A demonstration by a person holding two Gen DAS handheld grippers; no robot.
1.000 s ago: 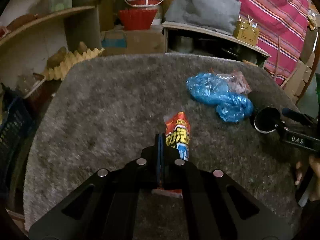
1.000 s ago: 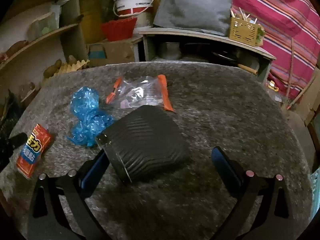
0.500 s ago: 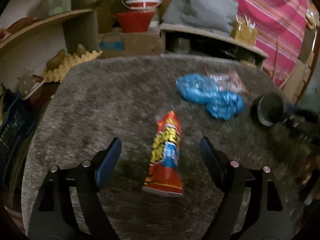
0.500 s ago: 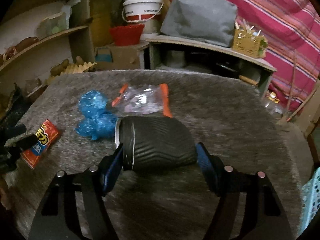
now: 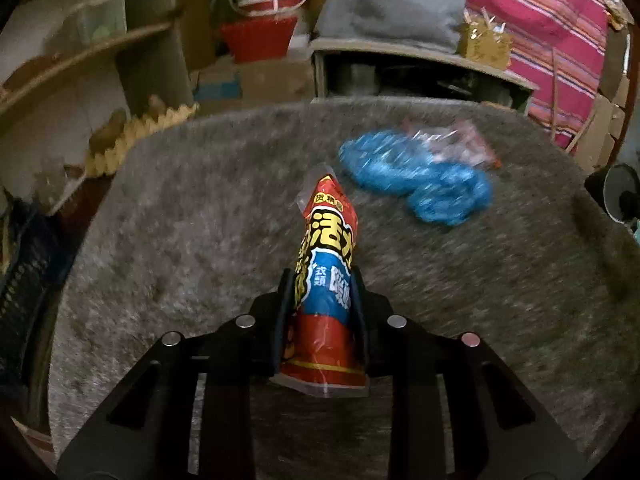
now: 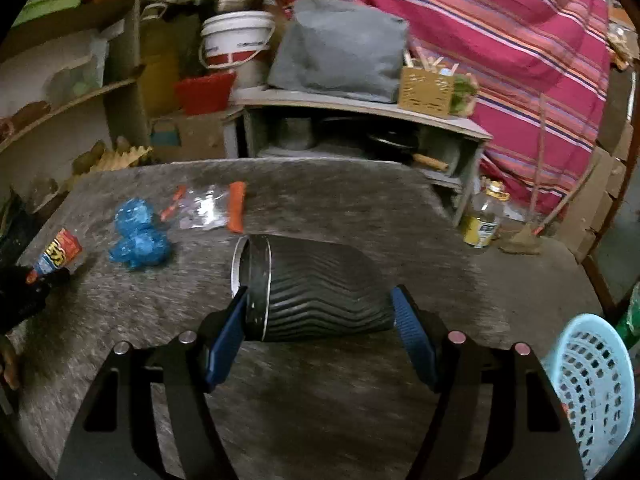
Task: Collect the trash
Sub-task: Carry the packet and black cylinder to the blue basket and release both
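Note:
My left gripper (image 5: 320,280) is shut on a red, yellow and blue snack wrapper (image 5: 326,264) and holds it tilted up off the grey carpeted table (image 5: 180,216). The wrapper also shows at the far left of the right wrist view (image 6: 54,256). My right gripper (image 6: 318,294) is shut on a black ribbed paper cup (image 6: 312,288) held on its side above the table. A crumpled blue plastic bag (image 5: 416,180) (image 6: 138,236) and a clear bag with orange strips (image 6: 210,210) (image 5: 456,140) lie further back on the table.
A light blue perforated basket (image 6: 592,384) stands at the lower right beside the table. A bottle (image 6: 484,216) stands on the floor past the table's right edge. Shelves (image 6: 360,112) with a bucket, a grey bag and boxes line the back.
My left gripper opened, then shut on the snack wrapper and lifted it. My right gripper closed on the black cup and raised it off the table, swinging right toward the blue basket.

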